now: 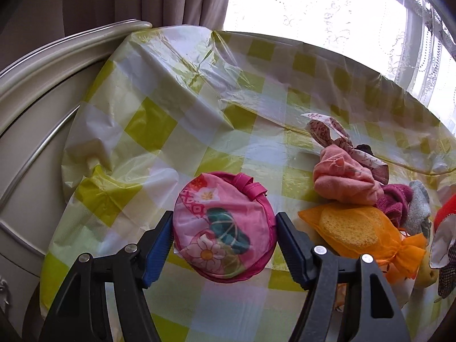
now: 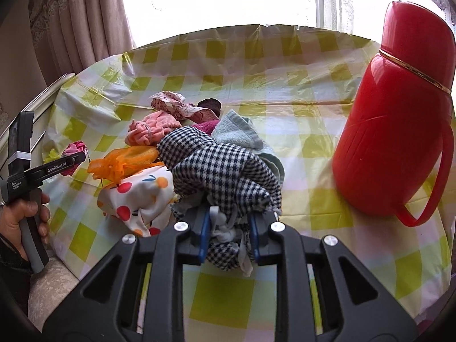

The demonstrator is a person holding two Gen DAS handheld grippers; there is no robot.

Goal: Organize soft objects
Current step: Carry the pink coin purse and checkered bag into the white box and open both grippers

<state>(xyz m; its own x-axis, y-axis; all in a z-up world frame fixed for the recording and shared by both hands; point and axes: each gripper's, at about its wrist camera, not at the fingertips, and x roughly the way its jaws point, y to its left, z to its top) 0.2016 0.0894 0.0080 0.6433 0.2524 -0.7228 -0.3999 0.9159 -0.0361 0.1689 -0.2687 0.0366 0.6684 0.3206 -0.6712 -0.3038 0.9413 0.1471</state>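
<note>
Two wrist views of the sorting task. Your left tongs straddle the pink flowered pouch; both blue pads sit against its rim, and it appears lifted clear of the counter, so you seem to hold it only by a light pinch across its round edge. Should that springy rim flex or twist, the pouch could pop out and drop. Your right tongs are closed on a bunched corner of the checked cloth, with frayed white threads caught between the pads. The rest of that cloth lies draped over the heap of soft things, namely the fruit-print cloth, the orange mesh bag, the pink cloth and the pale blue towel. Pulling it away quickly may drag neighbours along or scatter them; snagged threads could also tear. The red flask stands near on the right; a wide swing of cloth or arm might tip it.
</note>
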